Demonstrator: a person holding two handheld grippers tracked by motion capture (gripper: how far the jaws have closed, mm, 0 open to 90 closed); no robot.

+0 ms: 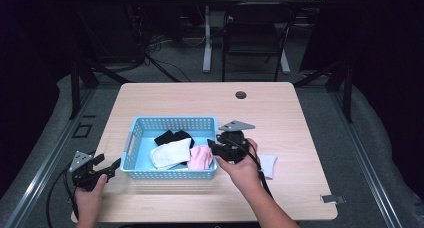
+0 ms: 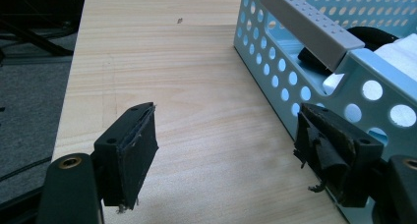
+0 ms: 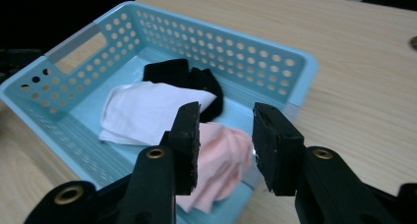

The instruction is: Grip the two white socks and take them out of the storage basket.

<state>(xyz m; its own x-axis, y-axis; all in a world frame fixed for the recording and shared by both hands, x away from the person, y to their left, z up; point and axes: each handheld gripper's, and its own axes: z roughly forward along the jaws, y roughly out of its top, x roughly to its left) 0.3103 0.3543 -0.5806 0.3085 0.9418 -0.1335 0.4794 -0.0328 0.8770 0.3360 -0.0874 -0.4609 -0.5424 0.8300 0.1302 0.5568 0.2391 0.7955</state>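
Note:
A light blue perforated basket (image 1: 172, 122) sits at the table's near middle. It holds a black cloth (image 1: 172, 136), a white cloth (image 1: 170, 154) and a pink cloth (image 1: 201, 158). My right gripper (image 1: 212, 149) hovers over the basket's right end, open, with nothing pinched. From the right gripper view its jaws (image 3: 226, 110) stand apart above the pink cloth (image 3: 223, 155), with the white cloth (image 3: 142, 111) and black cloth (image 3: 169, 71) beyond. My left gripper (image 1: 107, 168) rests open by the basket's left end; in its own view, left gripper (image 2: 225, 111) frames bare wood beside the basket wall (image 2: 275, 67).
A small white cloth (image 1: 269, 164) lies on the table just right of my right hand. A dark cable hole (image 1: 241, 94) marks the far side of the tabletop. A chair (image 1: 255, 33) and desk legs stand behind the table.

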